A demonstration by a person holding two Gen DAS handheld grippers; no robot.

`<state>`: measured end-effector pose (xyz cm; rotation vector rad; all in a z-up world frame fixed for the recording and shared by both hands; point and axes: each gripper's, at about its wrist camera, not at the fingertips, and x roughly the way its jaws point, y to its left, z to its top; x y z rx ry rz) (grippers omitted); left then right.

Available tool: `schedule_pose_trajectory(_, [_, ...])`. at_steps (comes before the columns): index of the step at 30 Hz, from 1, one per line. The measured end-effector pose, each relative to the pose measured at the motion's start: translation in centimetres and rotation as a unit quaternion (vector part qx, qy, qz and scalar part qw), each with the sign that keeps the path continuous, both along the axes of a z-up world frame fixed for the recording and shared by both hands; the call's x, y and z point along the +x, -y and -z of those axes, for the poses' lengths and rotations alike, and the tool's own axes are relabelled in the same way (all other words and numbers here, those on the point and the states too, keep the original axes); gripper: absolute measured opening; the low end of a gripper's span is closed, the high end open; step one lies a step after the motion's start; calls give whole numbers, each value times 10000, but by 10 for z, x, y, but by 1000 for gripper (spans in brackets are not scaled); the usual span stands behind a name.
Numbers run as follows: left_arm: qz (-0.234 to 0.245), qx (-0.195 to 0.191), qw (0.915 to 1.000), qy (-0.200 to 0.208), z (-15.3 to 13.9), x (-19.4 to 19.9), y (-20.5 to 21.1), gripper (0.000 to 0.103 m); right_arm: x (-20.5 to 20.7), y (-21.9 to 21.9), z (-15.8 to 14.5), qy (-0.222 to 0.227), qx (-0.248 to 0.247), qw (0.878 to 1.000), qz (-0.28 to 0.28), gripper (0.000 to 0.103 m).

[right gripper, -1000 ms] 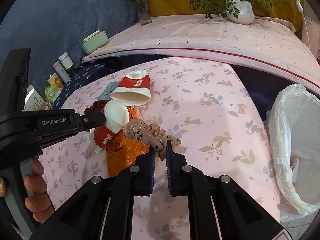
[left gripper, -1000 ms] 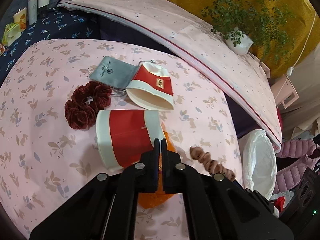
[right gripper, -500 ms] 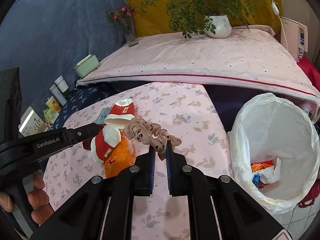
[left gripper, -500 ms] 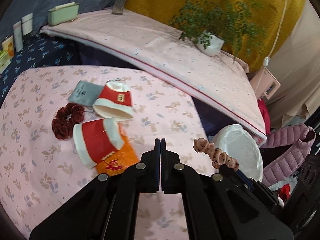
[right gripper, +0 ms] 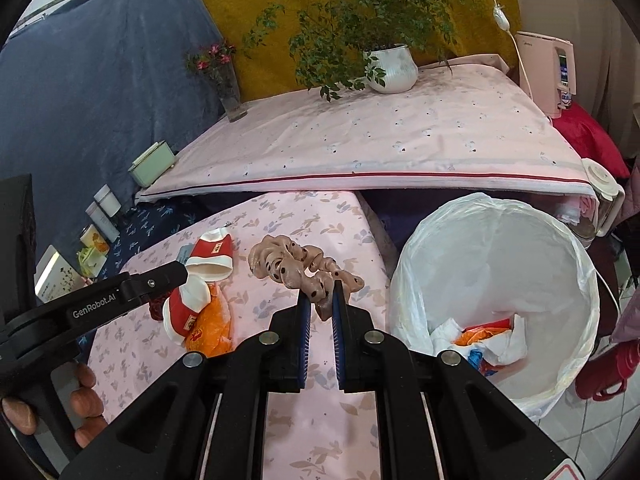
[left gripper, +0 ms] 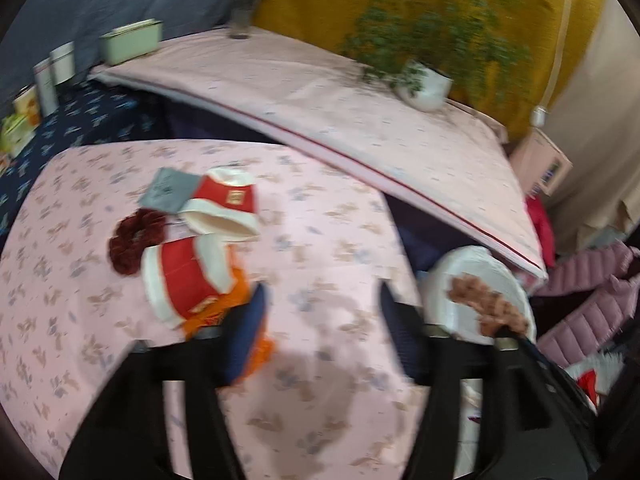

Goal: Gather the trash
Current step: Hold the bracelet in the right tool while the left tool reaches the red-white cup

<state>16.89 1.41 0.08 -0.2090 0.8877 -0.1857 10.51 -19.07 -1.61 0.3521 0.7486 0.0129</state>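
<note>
The right hand-held gripper (right gripper: 319, 304) pinches a beige spotted scrunchie (right gripper: 298, 266) above the pink floral bench (right gripper: 280, 424), just beside the white-lined trash bin (right gripper: 500, 240). The left hand-held gripper (left gripper: 322, 316) is opening with nothing between its jaws, near two red-and-white paper cups (left gripper: 188, 276) and an orange wrapper (right gripper: 210, 328).
</note>
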Motion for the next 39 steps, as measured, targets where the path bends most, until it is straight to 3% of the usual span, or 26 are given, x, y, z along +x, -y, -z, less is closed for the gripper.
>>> schedule_pose_trajectory(2, [-282, 97, 9995, -58, 9, 7, -17, 80, 6, -4, 4, -50, 7, 10000, -53, 10])
schedule_pose_trajectory(3, [-378, 135, 9991, -132, 14, 11, -26, 82, 9, -7, 7, -72, 7, 9999, -85, 10])
schedule_pose_trajectory(9, [-914, 13, 9928, -771, 54, 42, -69, 82, 27, -26, 18, -174, 25, 9994, -284, 10])
schedule_pose_trajectory(17, [-1074, 5, 9880, -1114, 83, 64, -86, 85, 53, -48, 29, -328, 6, 9984, -452, 10])
schedule_pose_trajectory(28, [-1061, -339, 9861, -1235, 97, 73, -87, 88, 69, -64, 42, -474, 8, 9973, -560, 10])
schedule_pose_trajectory(34, [-1102, -491, 9880, -963, 84, 69, -95, 87, 73, -63, 42, -489, 29, 9974, -529, 10])
schedule_pose_trajectory(36, [-1069, -557, 9884, -924, 83, 68, -97, 84, 74, -65, 43, -498, 23, 9973, -545, 10])
schedule_pose_trajectory(39, [-913, -713, 9897, -842, 82, 65, -98, 70, 74, -69, 44, -514, 0, 9970, -587, 10])
